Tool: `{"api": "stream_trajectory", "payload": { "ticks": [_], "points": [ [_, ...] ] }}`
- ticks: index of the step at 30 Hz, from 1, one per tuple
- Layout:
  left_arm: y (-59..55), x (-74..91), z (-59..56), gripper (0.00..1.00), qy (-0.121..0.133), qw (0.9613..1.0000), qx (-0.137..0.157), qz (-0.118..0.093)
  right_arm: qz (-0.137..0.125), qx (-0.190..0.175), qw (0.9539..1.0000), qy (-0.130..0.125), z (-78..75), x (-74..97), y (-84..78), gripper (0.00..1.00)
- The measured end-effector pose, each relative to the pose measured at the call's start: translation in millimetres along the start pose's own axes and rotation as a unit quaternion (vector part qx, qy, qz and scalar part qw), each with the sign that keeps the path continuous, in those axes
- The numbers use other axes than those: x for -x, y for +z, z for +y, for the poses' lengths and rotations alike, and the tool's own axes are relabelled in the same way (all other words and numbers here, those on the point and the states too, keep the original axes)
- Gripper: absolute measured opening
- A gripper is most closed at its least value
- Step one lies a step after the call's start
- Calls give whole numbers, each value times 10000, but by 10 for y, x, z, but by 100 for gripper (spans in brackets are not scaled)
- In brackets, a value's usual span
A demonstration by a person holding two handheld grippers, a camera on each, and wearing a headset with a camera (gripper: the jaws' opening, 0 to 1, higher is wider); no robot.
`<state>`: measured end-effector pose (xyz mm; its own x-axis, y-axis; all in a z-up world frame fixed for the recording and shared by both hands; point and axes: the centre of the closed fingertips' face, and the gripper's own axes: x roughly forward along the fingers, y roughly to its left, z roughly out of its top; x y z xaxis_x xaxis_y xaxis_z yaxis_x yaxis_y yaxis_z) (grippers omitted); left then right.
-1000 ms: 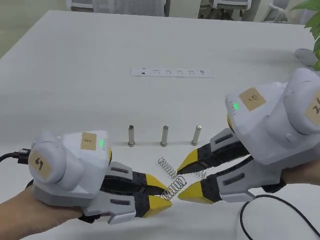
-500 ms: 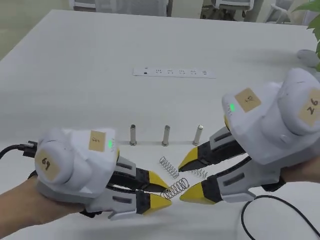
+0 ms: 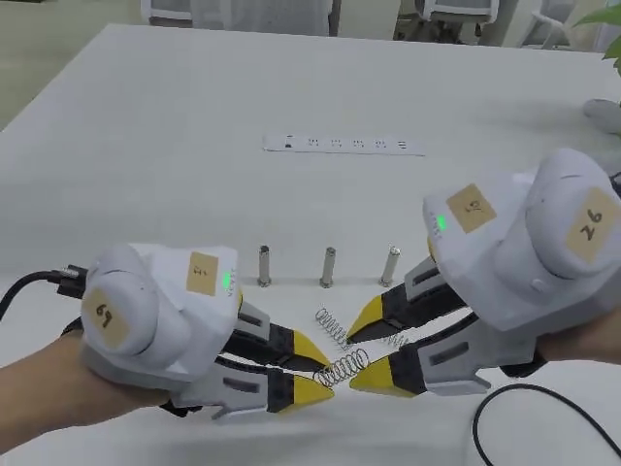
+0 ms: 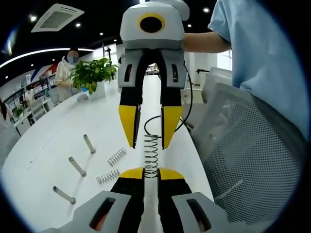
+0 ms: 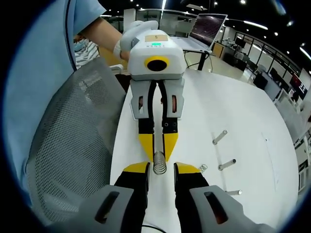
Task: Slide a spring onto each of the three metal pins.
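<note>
One spring (image 3: 344,366) | left gripper (image 3: 323,375) clamped on it | right gripper (image 3: 353,360) jaws apart (straddling other end)

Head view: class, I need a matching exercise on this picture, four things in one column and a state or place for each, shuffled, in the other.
Things
A. left gripper
B. right gripper
C. pins
D. power strip

States or places
1. open
2. lying flat, beyond the pins
3. shut on a spring
4. standing in a row, bare

Pairs: A-3, B-1, C-4, D-2
</note>
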<state>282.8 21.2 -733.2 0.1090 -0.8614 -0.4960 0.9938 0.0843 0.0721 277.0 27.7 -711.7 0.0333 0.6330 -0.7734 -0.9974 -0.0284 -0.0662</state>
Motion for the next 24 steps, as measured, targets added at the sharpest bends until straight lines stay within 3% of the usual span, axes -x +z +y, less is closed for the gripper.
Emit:
{"api": "stream_trajectory", "payload": {
  "ticks": [24],
  "points": [
    [38, 10, -2, 1, -37, 10000, -1, 25, 120, 95, 9998, 133, 15, -101, -15, 11]
  ]
}}
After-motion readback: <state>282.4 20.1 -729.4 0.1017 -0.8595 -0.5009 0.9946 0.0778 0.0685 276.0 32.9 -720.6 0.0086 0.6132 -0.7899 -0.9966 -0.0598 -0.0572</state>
